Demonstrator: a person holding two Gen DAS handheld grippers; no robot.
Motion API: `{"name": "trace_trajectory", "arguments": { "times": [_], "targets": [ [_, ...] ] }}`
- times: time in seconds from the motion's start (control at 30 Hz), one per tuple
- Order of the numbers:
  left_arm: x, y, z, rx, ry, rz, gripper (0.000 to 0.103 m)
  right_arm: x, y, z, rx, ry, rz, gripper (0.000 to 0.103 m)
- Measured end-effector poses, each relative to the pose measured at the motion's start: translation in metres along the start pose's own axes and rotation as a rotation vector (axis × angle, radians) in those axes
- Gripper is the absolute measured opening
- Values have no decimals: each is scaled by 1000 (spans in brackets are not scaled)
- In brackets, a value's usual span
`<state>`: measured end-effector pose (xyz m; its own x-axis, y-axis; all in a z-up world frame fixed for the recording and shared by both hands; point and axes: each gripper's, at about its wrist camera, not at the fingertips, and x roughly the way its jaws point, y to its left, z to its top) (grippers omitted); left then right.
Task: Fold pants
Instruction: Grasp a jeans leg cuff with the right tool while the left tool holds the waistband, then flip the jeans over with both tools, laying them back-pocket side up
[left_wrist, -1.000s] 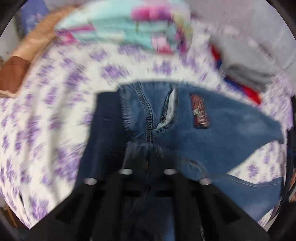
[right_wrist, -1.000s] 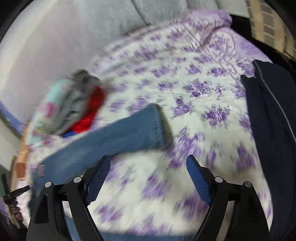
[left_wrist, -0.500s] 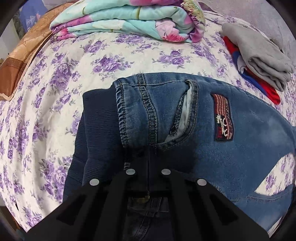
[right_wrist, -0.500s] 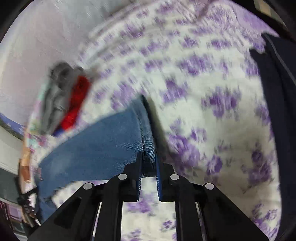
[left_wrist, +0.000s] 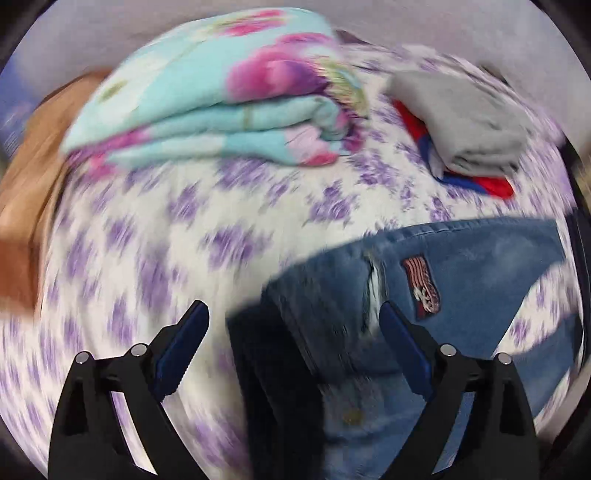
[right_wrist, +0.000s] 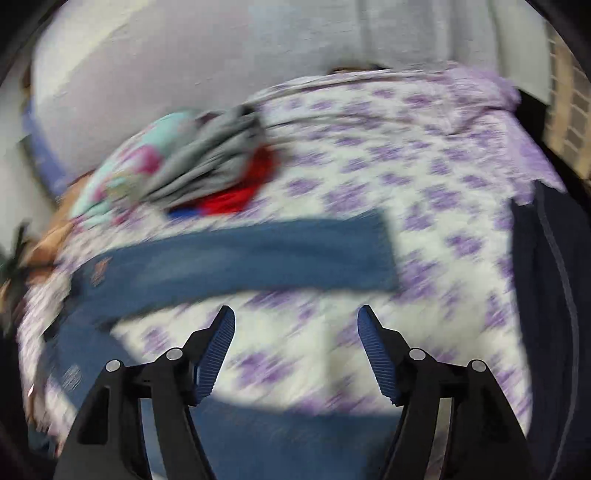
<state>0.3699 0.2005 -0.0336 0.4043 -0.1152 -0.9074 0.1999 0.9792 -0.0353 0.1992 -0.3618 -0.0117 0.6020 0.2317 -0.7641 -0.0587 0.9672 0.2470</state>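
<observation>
Blue jeans (left_wrist: 461, 288) with a red patch lie on the flowered bed sheet; their dark waistband (left_wrist: 266, 354) is between my left fingers. My left gripper (left_wrist: 293, 325) is open, hovering over the waist, holding nothing. In the right wrist view one jeans leg (right_wrist: 258, 254) stretches across the bed, its hem to the right; the other leg (right_wrist: 258, 435) runs under the gripper. My right gripper (right_wrist: 295, 325) is open and empty, just in front of the upper leg. Both views are motion-blurred.
A folded turquoise floral blanket (left_wrist: 221, 103) and a grey-and-red stack of folded clothes (left_wrist: 469, 133) lie at the back of the bed. A dark navy garment (right_wrist: 550, 295) lies at the right edge. A brown cover (left_wrist: 22, 206) lies at the left.
Both grippers were shut on the jeans half a second ago, left on the waist, right on the leg hem. Both have let go, opened and pulled back.
</observation>
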Motion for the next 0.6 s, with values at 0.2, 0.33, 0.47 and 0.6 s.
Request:
{"name": "trace_trajectory", "arguments": {
  "times": [0.2,0.33,0.47,0.6],
  "targets": [
    [75,28,29,62,115,-187,91,0,59,-32,-135,83,-14,70],
    [98,22,19,131,151,-265,93,14,86,-15,-221,108,-24,70],
    [70,14,-3,238,59,-456,30,63,144,22,-433,155,128,70],
    [49,14,-17,273,-22,-460,26,116,220,61,-602,202,286,70]
  ]
}}
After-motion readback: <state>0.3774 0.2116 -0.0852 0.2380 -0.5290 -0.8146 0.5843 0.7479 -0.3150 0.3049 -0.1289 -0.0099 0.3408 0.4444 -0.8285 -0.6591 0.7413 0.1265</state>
